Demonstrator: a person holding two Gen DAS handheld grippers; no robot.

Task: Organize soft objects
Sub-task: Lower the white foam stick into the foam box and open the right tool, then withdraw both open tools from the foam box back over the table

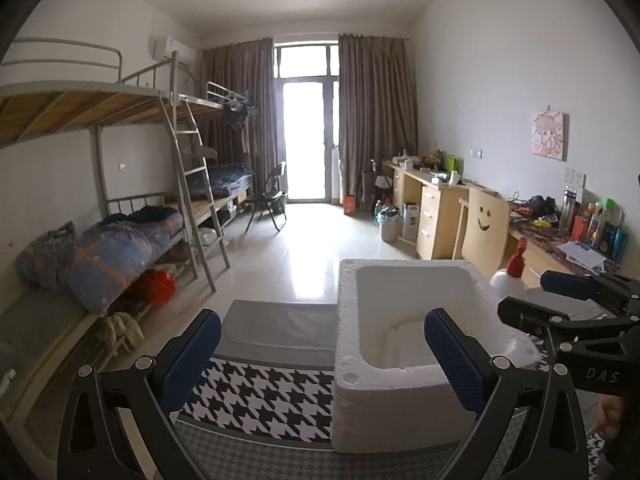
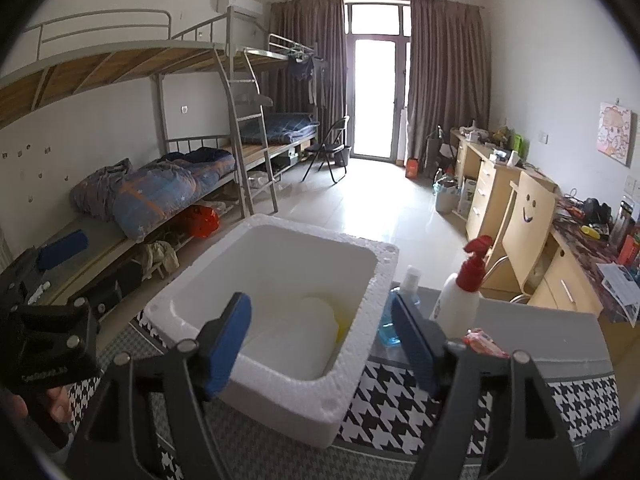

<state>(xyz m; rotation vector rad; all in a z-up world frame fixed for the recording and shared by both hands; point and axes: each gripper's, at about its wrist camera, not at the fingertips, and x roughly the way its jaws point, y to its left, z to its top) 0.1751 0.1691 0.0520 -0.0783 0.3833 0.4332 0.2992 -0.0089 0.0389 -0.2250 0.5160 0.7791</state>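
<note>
Right-wrist view: our right gripper (image 2: 322, 344) hangs with jaws spread and nothing between them — poised over the near rim of the white foam box (image 2: 360, 364), where white soft items (image 2: 296, 332) lie. Our left gripper (image 1: 322, 354) is likewise released, empty, straddling the box's near corner. The box sits on a houndstooth cloth (image 2: 400, 412); just beside it stand a red-capped spray bottle (image 2: 460, 300) and a blue-liquid bottle (image 2: 390, 326).

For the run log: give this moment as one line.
stage: at foam box | left gripper: open, empty | right gripper: open, empty | box: white items inside | beside: spray bottle
</note>
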